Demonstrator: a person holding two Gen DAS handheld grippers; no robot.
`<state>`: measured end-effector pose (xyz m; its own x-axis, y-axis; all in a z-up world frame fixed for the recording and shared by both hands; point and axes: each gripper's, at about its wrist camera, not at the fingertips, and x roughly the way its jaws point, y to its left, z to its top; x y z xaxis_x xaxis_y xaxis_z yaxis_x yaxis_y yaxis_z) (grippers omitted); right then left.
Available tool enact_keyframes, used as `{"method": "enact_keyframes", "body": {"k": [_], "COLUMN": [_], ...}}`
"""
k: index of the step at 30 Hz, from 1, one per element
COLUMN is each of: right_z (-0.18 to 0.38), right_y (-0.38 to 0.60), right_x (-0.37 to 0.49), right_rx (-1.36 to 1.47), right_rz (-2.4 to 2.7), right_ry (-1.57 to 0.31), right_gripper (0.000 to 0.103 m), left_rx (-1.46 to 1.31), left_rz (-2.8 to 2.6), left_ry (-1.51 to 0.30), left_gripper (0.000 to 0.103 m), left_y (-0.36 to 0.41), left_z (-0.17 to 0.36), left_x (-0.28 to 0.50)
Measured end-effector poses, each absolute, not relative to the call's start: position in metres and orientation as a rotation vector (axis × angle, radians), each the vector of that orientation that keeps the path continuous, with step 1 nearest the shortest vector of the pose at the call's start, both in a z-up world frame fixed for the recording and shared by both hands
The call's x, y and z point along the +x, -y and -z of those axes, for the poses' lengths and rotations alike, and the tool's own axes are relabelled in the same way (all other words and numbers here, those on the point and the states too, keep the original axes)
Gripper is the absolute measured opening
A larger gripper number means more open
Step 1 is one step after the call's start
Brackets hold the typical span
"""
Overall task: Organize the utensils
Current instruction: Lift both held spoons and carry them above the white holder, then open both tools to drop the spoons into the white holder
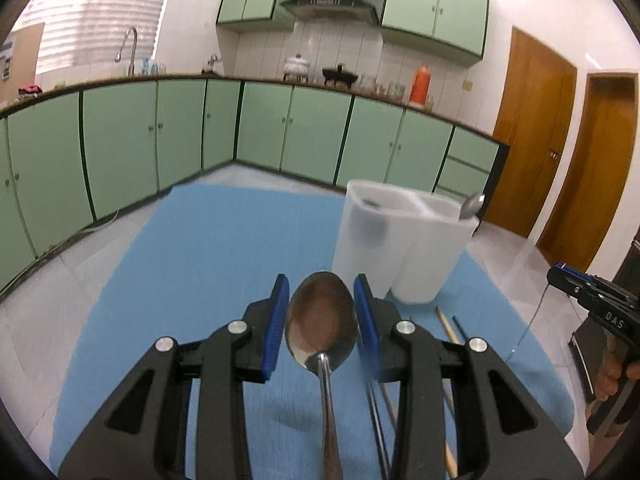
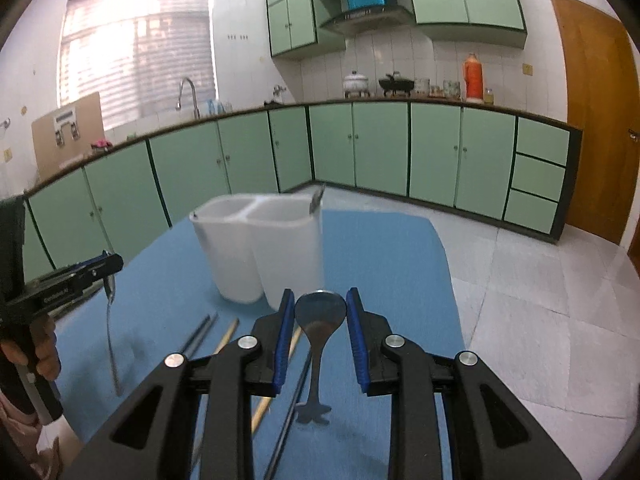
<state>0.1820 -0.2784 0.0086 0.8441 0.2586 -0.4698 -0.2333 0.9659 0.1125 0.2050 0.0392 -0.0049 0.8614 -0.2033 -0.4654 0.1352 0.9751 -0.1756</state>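
Observation:
My left gripper (image 1: 322,285) is shut on the bowl of a large metal spoon (image 1: 320,320), whose handle hangs down toward the camera. In the right wrist view that spoon (image 2: 110,320) dangles from the left gripper (image 2: 109,266) above the blue mat (image 2: 380,260). My right gripper (image 2: 320,294) is shut on the bowl of a smaller spoon (image 2: 320,312) with a fishtail handle end. A white two-compartment utensil holder (image 1: 400,240) (image 2: 256,248) stands on the mat just beyond both grippers. One spoon (image 1: 472,205) (image 2: 317,198) stands in its right compartment.
Dark chopsticks (image 2: 198,332) and wooden chopsticks (image 2: 226,336) lie on the mat in front of the holder, partly under my right gripper. The right gripper (image 1: 576,284) shows at the right edge of the left wrist view. Green kitchen cabinets (image 1: 312,128) run behind.

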Motion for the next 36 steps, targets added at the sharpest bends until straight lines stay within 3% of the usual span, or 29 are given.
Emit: {"method": "enact_keyframes", "body": {"k": [12, 26, 36], "right_z": [-0.049, -0.126, -0.116], "right_y": [0.268, 0.246, 0.236], "right_x": [0.195, 0.236, 0.306], "right_rx": [0.043, 0.055, 0.063], "right_rz": [-0.288, -0.366, -0.316], "right_ry": [-0.41, -0.27, -0.302], "right_gripper": [0.026, 0.026, 0.026], "left_rx": [-0.129, -0.134, -0.106], "left_rz": [0.205, 0.288, 0.288], "left_ry": [-0.329, -0.158, -0.156], "left_gripper": [0.032, 0.032, 0.032], "left_y": [-0.033, 0.003, 0.036], "left_z": [-0.038, -0.129, -0.116], "left_x": [0.217, 0.274, 0.341]}}
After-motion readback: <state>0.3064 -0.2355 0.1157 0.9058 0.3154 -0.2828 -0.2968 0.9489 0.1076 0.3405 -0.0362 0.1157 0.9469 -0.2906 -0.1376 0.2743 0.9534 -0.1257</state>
